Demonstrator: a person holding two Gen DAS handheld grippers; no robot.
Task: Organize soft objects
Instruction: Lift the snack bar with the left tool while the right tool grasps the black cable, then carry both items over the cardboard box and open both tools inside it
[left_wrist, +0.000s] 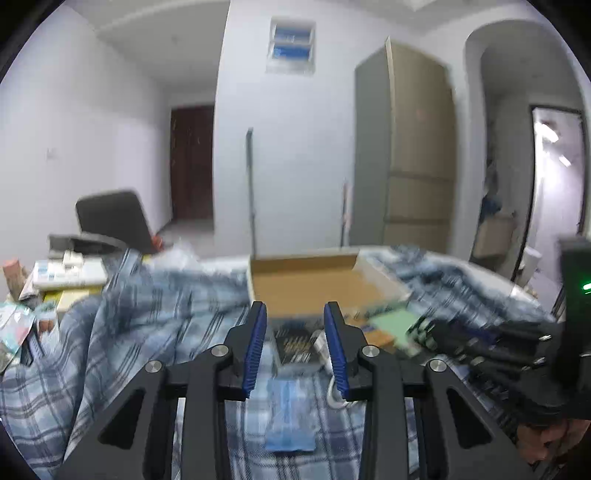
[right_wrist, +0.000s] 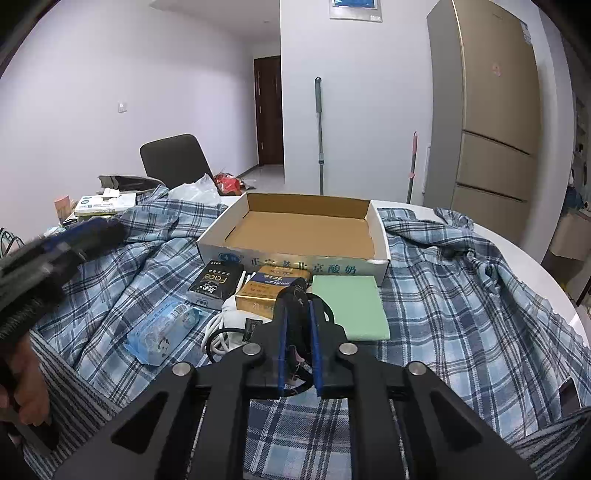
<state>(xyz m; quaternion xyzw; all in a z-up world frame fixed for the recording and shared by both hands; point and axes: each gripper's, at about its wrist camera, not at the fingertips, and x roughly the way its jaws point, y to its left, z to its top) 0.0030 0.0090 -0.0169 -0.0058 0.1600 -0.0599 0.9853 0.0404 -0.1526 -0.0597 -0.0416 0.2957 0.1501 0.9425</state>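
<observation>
In the right wrist view my right gripper (right_wrist: 297, 301) is shut on a small black item (right_wrist: 295, 321), lifted just above the plaid cloth (right_wrist: 461, 295); what the item is I cannot tell. Ahead lie a black tissue pack (right_wrist: 216, 282), a gold pack (right_wrist: 266, 291), a green pad (right_wrist: 349, 306) and a blue wipes pack (right_wrist: 162, 330). The open cardboard box (right_wrist: 295, 258) stands behind them with nothing in it. My left gripper (left_wrist: 295, 308) is open with nothing between its pads, above the blue wipes pack (left_wrist: 290, 413) and facing the cardboard box (left_wrist: 306, 280).
A white power strip with cords (right_wrist: 229, 317) lies among the packs. The round white table's edge (right_wrist: 517, 251) curves on the right. Books and clutter (right_wrist: 103, 203) sit at the left, with a dark chair (right_wrist: 173, 158) behind. A fridge (right_wrist: 491, 122) stands at the back right.
</observation>
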